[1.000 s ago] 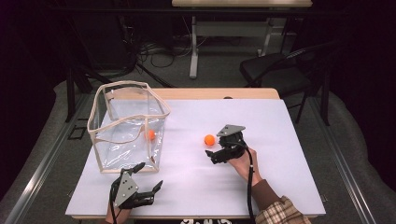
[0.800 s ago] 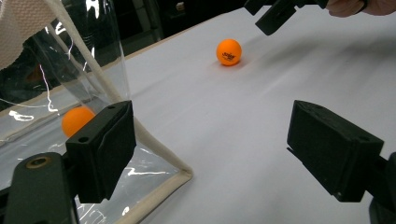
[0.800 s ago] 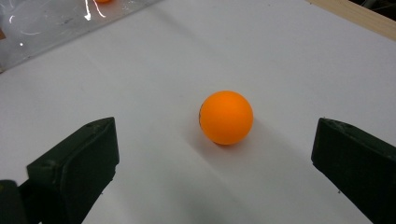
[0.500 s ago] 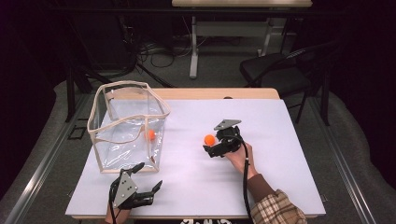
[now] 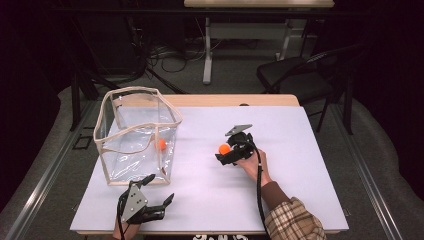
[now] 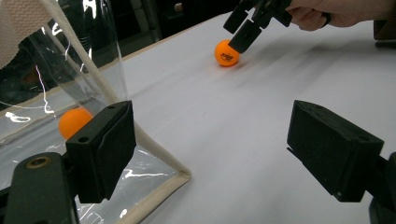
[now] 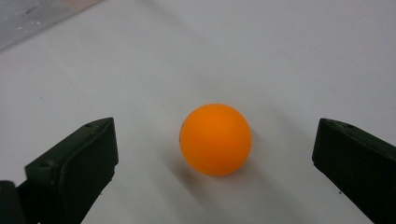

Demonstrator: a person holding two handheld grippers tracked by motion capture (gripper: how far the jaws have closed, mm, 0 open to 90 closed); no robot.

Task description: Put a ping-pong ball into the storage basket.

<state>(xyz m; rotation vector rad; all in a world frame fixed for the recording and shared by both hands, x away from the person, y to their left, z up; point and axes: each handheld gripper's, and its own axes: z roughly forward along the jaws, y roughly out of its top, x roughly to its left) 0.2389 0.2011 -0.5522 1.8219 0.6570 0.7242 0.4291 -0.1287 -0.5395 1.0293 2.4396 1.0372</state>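
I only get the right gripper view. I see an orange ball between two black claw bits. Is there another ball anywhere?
Observer: Yes, a second orange ball lies inside a clear bag with a cream rim, at the table's left side.
Operator: Is my claw touching my ball?
Observer: I can't tell. In the left gripper view, one finger of the right claw stands right by the loose ball.
Operator: Where's the other claw?
Observer: The left claw sits open near the table's front edge, just in front of the bag, holding nothing.
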